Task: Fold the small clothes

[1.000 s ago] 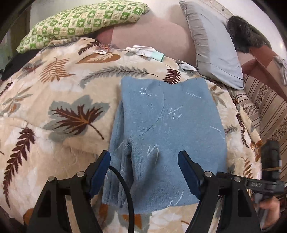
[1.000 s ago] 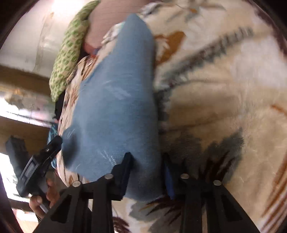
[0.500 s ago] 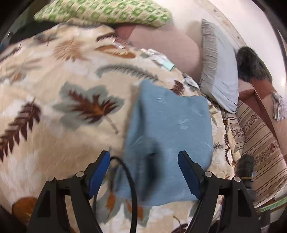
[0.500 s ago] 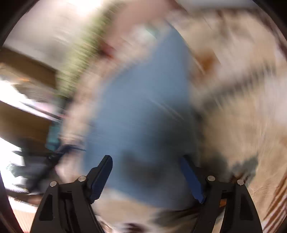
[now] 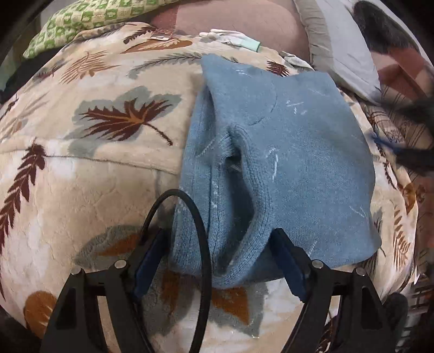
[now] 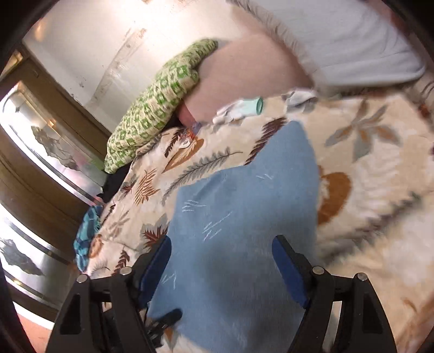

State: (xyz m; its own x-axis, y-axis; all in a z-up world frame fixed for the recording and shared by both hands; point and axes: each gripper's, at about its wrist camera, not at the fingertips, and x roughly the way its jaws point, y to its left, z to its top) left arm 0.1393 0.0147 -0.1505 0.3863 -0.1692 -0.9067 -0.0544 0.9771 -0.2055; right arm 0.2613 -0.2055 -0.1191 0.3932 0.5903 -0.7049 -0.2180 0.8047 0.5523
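A blue knit garment (image 5: 298,152) lies folded on the leaf-print blanket (image 5: 89,176), with one sleeve doubled along its left side. My left gripper (image 5: 218,255) points steeply down at the garment's near edge. Its jaws are opening, and the bunched hem and sleeve fold sit between them, unpinched. In the right wrist view the same garment (image 6: 244,217) spreads below my right gripper (image 6: 221,252), which hovers open above it with nothing gripped. A dark blurred shape (image 5: 415,146) at the right edge of the left wrist view looks like the right gripper.
A green checked pillow (image 5: 103,16) and a grey pillow (image 5: 339,46) lie at the head of the bed. A white glove with a mint cuff (image 5: 233,38) rests beyond the garment. Mirrored wardrobe doors (image 6: 32,152) stand past the bed's edge.
My right gripper let go of the garment's edge, opened wide and pulled up and back. My left gripper sank closer to the garment's near edge.
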